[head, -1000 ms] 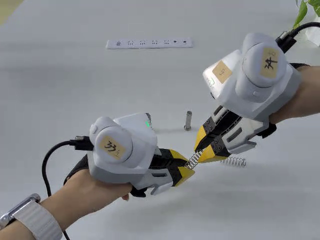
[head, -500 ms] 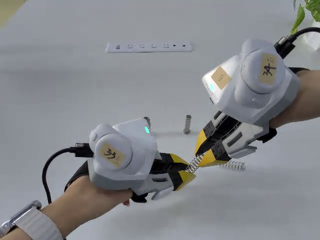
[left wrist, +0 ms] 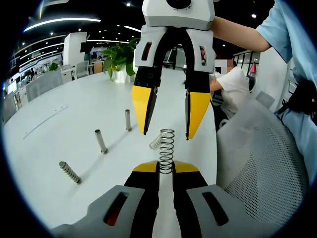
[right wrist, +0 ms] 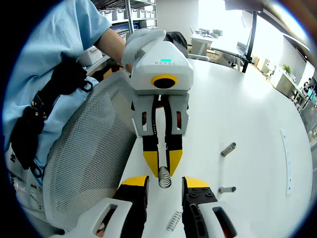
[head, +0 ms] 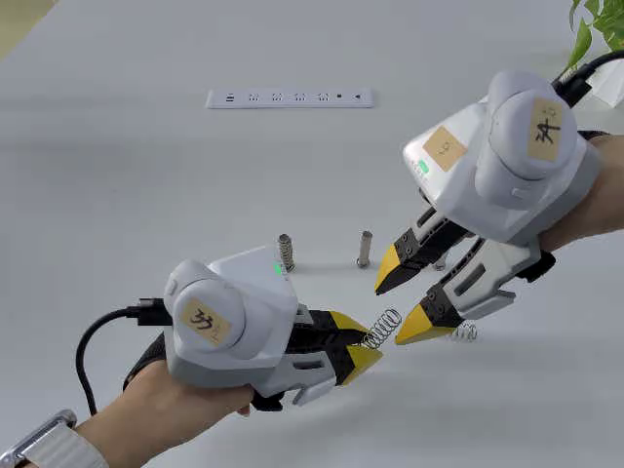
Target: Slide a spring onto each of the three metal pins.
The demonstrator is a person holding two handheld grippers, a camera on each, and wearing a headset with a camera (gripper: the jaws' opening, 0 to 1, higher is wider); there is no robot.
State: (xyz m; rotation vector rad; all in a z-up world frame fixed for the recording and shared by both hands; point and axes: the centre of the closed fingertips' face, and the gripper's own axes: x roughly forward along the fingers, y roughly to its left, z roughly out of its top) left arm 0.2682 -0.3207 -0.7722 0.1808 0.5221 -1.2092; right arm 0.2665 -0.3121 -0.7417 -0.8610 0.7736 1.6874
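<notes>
In the head view the white tabletop (head: pixel 127 195) is plain and matte. A power strip (head: pixel 290 97) lies flat at its far side and plant leaves (head: pixel 590 24) show at the far right corner. The left gripper (head: pixel 370 341) pinches one end of the held spring (head: pixel 382 329). The spring's free end points between the spread jaws of the right gripper (head: pixel 388 315), which do not touch it. Beyond them stand a sprung pin (head: pixel 286 252) and a bare middle pin (head: pixel 365 248), both upright. A loose spring (head: pixel 465 332) lies on the table just beside the right gripper.

In the left gripper view a third pin (left wrist: pixel 128 119), also bare, continues the row. A mesh chair back (left wrist: pixel 257 148) sits at the table's edge. Behind is what seems an open office with ceiling lights.

In the right gripper view bright windows light the far end of the room, and a person's light-blue shirt (right wrist: pixel 54 44) is beside the chair.
</notes>
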